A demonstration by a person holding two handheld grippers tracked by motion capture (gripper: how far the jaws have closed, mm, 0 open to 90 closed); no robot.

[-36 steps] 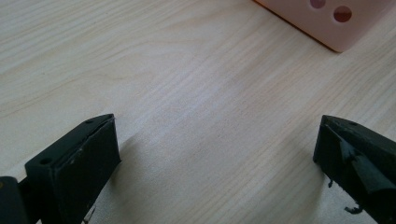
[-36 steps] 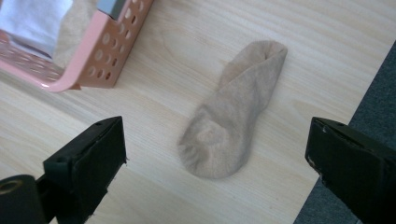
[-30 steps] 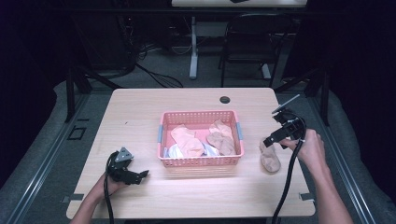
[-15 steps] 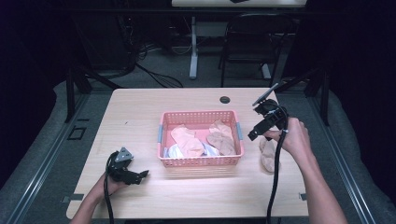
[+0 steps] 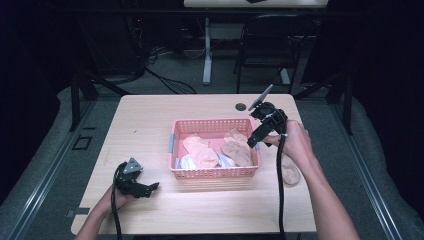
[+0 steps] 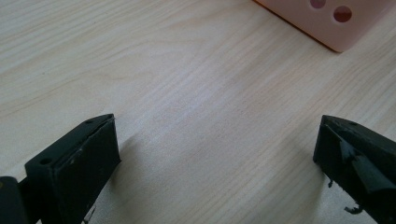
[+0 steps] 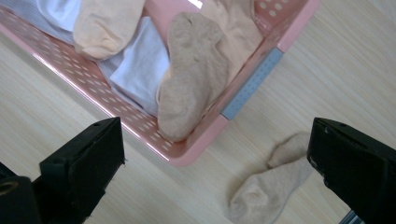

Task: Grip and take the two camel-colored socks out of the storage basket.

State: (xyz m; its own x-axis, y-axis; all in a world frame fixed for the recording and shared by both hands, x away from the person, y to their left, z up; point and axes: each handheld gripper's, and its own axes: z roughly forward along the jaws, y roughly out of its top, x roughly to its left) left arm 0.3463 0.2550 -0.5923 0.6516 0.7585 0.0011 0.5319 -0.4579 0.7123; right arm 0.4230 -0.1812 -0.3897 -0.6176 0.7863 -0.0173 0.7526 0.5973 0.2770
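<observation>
The right tongs (image 5: 256, 136) hang wide apart and empty over the basket (image 5: 215, 172), ready to take a sock (image 7: 194, 70). Another sock (image 7: 268, 186) lies on the tabletop (image 5: 150, 120). The left tongs (image 5: 150, 188) rest apart, idle.

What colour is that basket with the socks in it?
Pink, the basket has a grey corner strip; clearest in the right gripper view.

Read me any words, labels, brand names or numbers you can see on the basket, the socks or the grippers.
None: there is no readable text.
The pink basket shows only punched holes.
The socks are plain.
The left gripper and right gripper carry no legible marking.
</observation>
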